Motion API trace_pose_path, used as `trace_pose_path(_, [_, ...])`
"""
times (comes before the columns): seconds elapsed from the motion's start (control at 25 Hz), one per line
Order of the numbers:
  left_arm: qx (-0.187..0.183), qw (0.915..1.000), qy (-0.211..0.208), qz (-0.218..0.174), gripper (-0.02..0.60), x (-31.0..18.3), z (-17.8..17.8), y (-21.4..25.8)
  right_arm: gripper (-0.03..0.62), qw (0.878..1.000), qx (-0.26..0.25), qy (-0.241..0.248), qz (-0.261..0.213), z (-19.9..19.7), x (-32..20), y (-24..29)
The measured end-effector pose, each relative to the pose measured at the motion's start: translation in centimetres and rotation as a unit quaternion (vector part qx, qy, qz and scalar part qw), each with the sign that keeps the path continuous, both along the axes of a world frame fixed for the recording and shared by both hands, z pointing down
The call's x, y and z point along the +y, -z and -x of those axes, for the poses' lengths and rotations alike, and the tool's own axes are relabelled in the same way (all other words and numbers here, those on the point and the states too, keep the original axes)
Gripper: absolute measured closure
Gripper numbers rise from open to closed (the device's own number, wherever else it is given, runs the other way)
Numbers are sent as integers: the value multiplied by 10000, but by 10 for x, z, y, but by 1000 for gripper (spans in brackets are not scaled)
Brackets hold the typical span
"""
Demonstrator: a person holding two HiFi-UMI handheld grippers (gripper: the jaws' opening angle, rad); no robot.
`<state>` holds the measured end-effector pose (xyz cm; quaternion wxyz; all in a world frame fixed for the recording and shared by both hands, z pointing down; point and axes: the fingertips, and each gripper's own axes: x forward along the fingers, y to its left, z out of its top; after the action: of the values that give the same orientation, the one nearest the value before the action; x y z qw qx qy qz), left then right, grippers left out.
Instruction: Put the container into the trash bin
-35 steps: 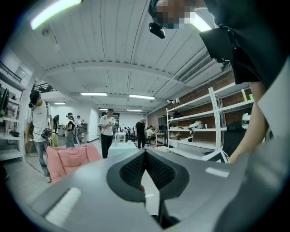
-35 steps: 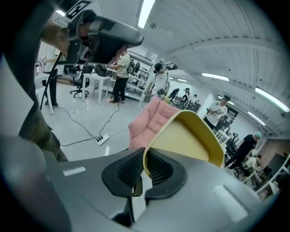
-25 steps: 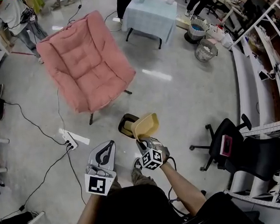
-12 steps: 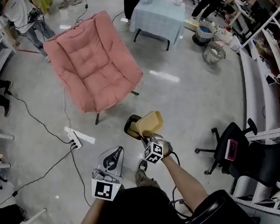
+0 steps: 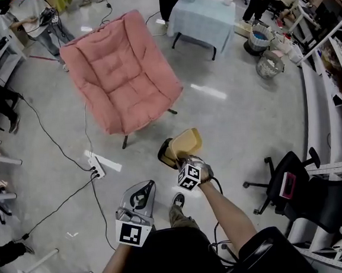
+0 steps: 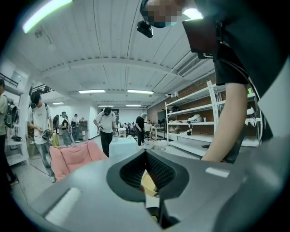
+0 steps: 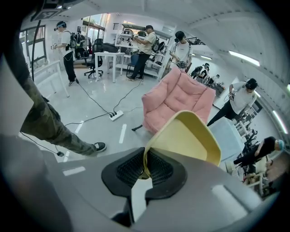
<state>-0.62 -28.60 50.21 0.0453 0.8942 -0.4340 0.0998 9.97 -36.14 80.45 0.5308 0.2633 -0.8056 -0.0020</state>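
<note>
A pale yellow container (image 5: 186,142) hangs tilted over a small black trash bin (image 5: 164,155) on the floor, partly covering the bin's mouth. My right gripper (image 5: 180,162) points steeply down and pinches the container's rim (image 7: 188,136) between its pads (image 7: 156,168); its jaws are easing open while the rim still sits between them. My left gripper (image 5: 143,190) hovers lower left of the bin, jaws together with nothing in them. In the left gripper view a bit of the yellow container (image 6: 148,183) shows past the left gripper (image 6: 152,181).
A pink cushioned chair (image 5: 121,81) stands just behind the bin. A white power strip (image 5: 96,165) with cables lies to the left. A black office chair (image 5: 297,181) is at the right, a cloth-covered table (image 5: 202,14) and wire baskets (image 5: 269,65) farther back.
My right gripper has moved down and outward with the container, bringing it lower over the black bin. The left gripper has stayed nearly where it was.
</note>
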Motion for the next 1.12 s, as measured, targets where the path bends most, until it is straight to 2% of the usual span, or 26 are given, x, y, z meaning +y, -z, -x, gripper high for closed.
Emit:
trace_pose_path(0.76, [64, 9996, 255, 38, 588, -8, 10, -1, 562, 9999, -137, 60, 29, 7, -17, 2])
trace_pose_path(0.96, [-57, 9998, 197, -56, 588, -11, 11, -1, 560, 9998, -142, 77, 73, 8, -16, 0])
trace_pose_path(1.12, [-43, 9997, 230, 29, 588, -11, 8, -3, 560, 9998, -124, 56, 112, 2, -13, -3])
